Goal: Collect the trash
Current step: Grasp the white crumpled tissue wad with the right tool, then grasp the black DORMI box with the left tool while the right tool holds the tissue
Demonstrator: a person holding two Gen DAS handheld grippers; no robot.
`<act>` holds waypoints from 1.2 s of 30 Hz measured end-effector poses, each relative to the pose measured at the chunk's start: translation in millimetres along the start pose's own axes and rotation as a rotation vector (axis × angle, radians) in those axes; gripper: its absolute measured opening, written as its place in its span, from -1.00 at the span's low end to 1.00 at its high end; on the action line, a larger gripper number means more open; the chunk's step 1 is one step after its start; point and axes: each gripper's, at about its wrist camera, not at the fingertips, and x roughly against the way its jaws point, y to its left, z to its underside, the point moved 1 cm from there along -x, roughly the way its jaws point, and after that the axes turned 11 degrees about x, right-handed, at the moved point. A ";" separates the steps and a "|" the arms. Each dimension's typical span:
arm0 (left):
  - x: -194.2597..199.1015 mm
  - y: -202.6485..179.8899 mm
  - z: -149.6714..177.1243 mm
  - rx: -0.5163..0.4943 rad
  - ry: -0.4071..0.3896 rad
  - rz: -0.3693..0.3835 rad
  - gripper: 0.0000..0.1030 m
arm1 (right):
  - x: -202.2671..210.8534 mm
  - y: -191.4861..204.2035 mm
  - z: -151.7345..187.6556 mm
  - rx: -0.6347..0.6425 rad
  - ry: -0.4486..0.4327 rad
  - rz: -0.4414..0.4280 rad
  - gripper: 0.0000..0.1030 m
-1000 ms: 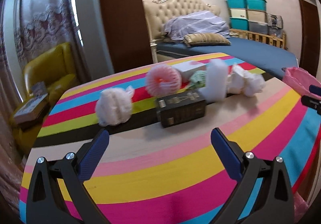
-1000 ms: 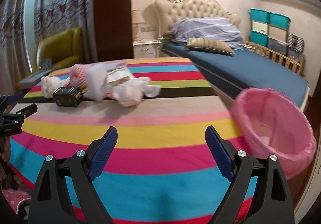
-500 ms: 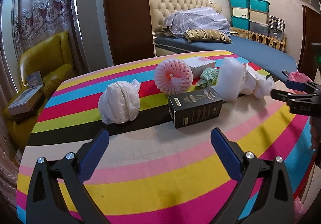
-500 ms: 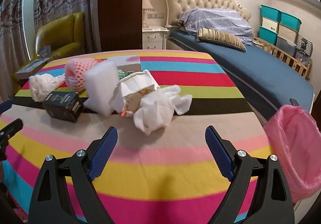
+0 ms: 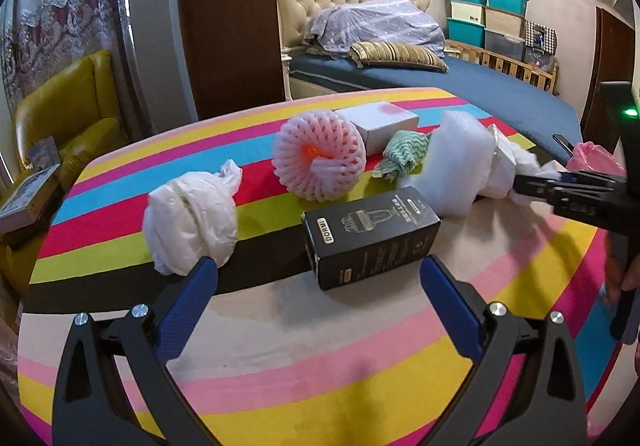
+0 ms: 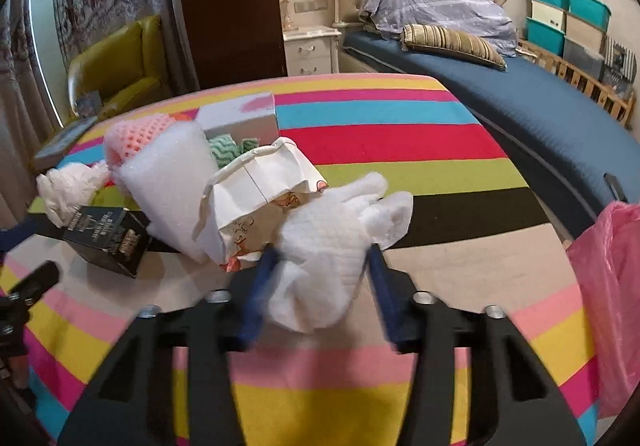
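Observation:
On the striped table (image 6: 400, 386) lies a pile of trash. My right gripper (image 6: 320, 252) has a crumpled white paper towel (image 6: 328, 246) between its jaws, which are closing, and both pads touch it. Behind the towel lie a torn paper bag (image 6: 256, 190) and a white foam sheet (image 6: 172, 182). My left gripper (image 5: 319, 270) is open, with the near end of a black box (image 5: 372, 234) just ahead of its fingertips. A white plastic bag wad (image 5: 192, 218) sits by its left finger. Further back are a pink foam net (image 5: 320, 158), a green cloth (image 5: 404, 158) and a white box (image 5: 380, 122).
A pink-lined bin (image 6: 612, 278) stands off the table's right edge. A blue bed (image 6: 520, 94) lies behind the table, with a nightstand (image 6: 312, 46) beside it. A yellow armchair (image 5: 72, 114) is at the far left. A hand holds the right gripper's handle (image 5: 624, 270).
Both grippers have come closer to the trash pile. The right jaws, wide apart before, have narrowed onto the white paper towel. The left jaws stay wide.

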 end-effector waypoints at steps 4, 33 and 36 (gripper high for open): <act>-10.3 -0.8 -1.3 0.013 0.017 -0.002 0.91 | 16.6 -8.6 9.9 -0.045 -0.046 0.000 -0.27; -47.3 -31.0 -15.2 -0.018 0.081 0.032 0.91 | 15.1 -24.5 14.5 -0.159 -0.061 -0.042 -0.27; -48.7 -26.2 -21.3 -0.056 0.082 0.056 0.91 | 17.2 -24.7 15.4 -0.162 -0.071 -0.039 -0.27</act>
